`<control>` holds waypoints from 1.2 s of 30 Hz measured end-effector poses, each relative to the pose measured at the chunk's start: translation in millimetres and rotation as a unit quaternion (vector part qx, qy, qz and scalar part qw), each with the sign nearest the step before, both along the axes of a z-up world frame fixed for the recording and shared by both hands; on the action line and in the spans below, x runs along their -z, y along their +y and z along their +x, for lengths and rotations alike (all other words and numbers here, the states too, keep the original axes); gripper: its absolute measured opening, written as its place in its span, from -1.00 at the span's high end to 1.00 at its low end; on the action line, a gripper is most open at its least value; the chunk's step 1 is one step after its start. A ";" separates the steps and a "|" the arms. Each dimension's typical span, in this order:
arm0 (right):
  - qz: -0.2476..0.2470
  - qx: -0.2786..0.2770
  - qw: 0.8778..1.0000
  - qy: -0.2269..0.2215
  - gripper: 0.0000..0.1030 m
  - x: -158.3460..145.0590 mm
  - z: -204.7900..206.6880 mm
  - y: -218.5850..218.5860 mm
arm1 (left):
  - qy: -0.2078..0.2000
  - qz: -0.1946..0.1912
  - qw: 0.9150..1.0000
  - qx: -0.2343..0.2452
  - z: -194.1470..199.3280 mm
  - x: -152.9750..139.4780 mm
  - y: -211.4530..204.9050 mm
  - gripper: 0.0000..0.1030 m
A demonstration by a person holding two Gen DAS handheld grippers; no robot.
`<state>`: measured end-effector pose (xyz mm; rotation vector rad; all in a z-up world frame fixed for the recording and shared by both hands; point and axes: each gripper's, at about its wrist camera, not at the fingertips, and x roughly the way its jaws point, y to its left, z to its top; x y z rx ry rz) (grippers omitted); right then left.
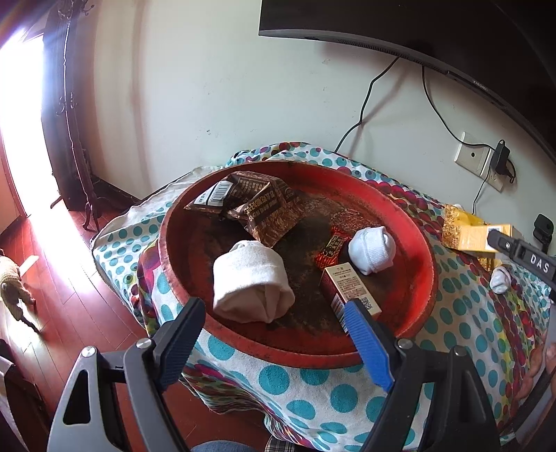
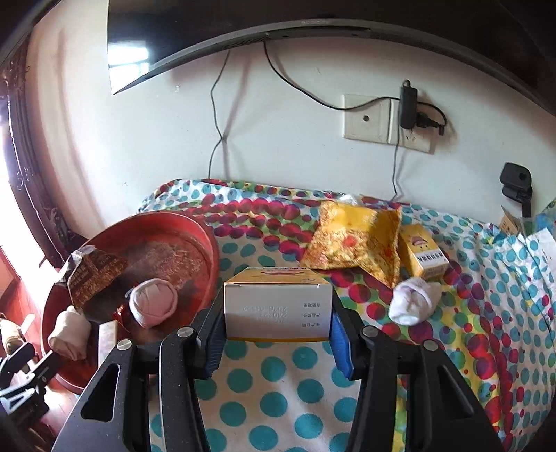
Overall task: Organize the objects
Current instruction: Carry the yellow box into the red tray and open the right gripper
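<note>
- Left wrist view: left gripper [image 1: 278, 333] hangs over the near rim of the red tray [image 1: 410, 215], jaws spread wide, nothing between them.
- Tray holds brown snack packets [image 1: 257, 205] at the far side, a cream rolled sock [image 1: 252, 285] near left, a white rolled sock [image 1: 371, 250] right of centre, and a red carton [image 1: 347, 292] near the blue finger pad [image 1: 368, 344].
- Tray sits on a dotted cloth [image 1: 312, 393]. At the right edge only a finger of the right gripper shows, against a yellow-white box [image 1: 476, 238].
- This view alone shows the wooden floor [image 1: 69, 278] and bright doorway at left.
- Right wrist view: right gripper [image 2: 276, 333] is clamped on the yellow-white box [image 2: 278, 306], one pad on each side, box held above the cloth.
- Seen clearly only here: a yellow snack packet [image 2: 351, 240], a small yellow carton [image 2: 422, 255] and another white sock [image 2: 413, 302], all on the cloth, right of the tray [image 2: 205, 236].
- Wall socket [image 2: 368, 118] and monitor [image 2: 243, 31] lie far.
</note>
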<state>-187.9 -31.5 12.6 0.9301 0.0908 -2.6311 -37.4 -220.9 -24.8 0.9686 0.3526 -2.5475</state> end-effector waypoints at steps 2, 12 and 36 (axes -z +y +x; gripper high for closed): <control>0.001 -0.018 1.000 0.003 0.07 -3.9 0.3 -20.9 | -0.001 -0.002 1.000 0.001 -0.1 -0.2 0.1 -0.64; 0.027 -0.088 0.996 0.010 0.07 2.4 9.5 -111.4 | 0.000 -0.001 1.000 -0.004 1.7 -1.3 -9.6 -0.64; 0.062 -0.108 0.992 -0.036 0.06 49.5 -8.0 -177.4 | -0.009 0.011 0.999 -0.030 -2.0 10.7 -38.1 -0.64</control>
